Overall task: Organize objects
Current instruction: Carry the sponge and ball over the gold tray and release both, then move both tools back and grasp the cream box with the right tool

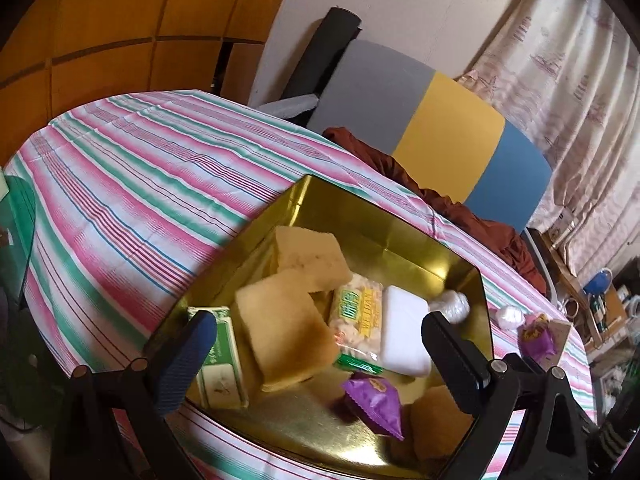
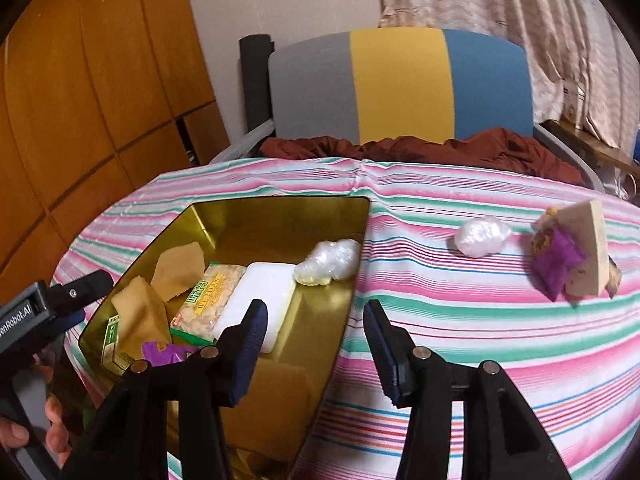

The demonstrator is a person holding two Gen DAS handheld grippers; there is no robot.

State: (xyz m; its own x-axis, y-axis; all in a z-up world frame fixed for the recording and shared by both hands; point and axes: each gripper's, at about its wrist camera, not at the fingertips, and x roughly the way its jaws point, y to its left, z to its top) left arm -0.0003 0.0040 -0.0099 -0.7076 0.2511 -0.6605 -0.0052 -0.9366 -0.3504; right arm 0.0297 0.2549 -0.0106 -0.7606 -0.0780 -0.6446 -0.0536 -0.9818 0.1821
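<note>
the right gripper (image 2: pixel 316 344) stands open and empty over the near right rim of the gold tin (image 2: pixel 356 240); the left gripper (image 1: pixel 316 344) is open too, above the tin. inside lie yellow sponges (image 1: pixel 288 340), a cracker pack (image 1: pixel 354 316), a white bar (image 1: pixel 404 328) and a clear wrapped ball (image 2: pixel 330 262). farther right, on bare striped cloth (image 2: pixel 440 304), sit another wrapped ball (image 2: pixel 482 236) and a purple packet (image 2: pixel 556 260).

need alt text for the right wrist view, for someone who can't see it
An open right gripper with nothing between its jaws hovers over the rim of a gold tin on a striped tablecloth. The tin holds sponges, snack packets and a white block. A plastic-wrapped ball and a purple packet lie outside it.
</note>
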